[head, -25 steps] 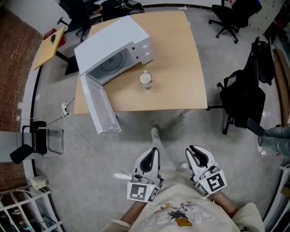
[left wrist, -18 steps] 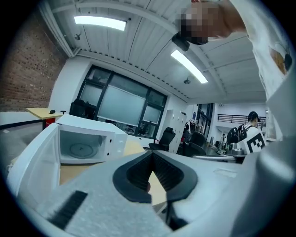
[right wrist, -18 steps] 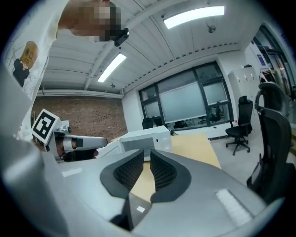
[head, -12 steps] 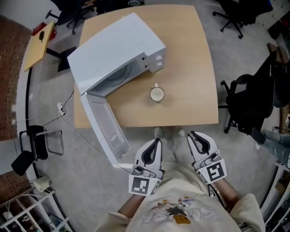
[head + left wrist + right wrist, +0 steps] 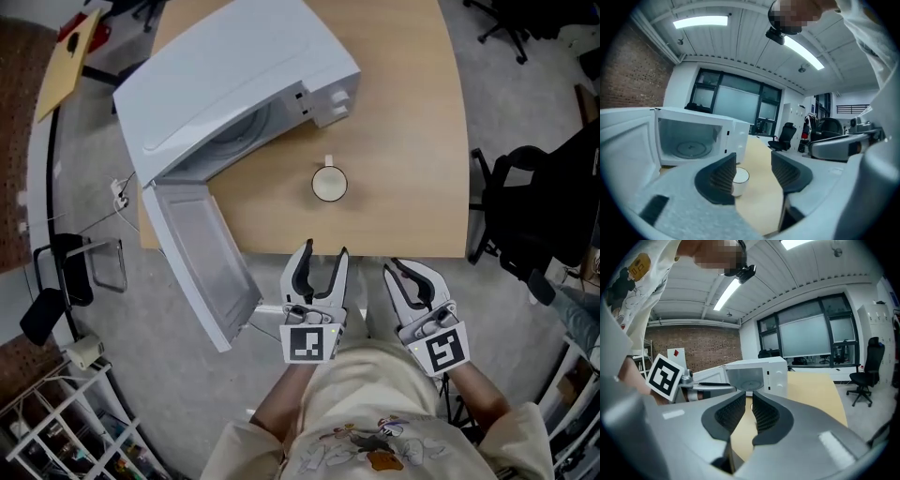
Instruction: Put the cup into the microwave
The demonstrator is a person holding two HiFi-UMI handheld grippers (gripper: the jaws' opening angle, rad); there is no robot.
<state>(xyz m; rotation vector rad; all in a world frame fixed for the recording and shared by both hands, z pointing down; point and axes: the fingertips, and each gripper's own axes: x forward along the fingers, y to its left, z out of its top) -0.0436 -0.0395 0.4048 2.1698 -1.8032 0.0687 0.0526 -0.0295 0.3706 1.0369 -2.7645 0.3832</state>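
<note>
Cup (image 5: 329,184) on tan table (image 5: 408,112) w/ open microwave (image 5: 225,75), office chair (image 5: 530,211) beside.

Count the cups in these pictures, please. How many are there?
1. The white cup stands upright on the wooden table, just right of the open microwave. The microwave's chamber shows only its turntable, and no other cup is in view.
</note>
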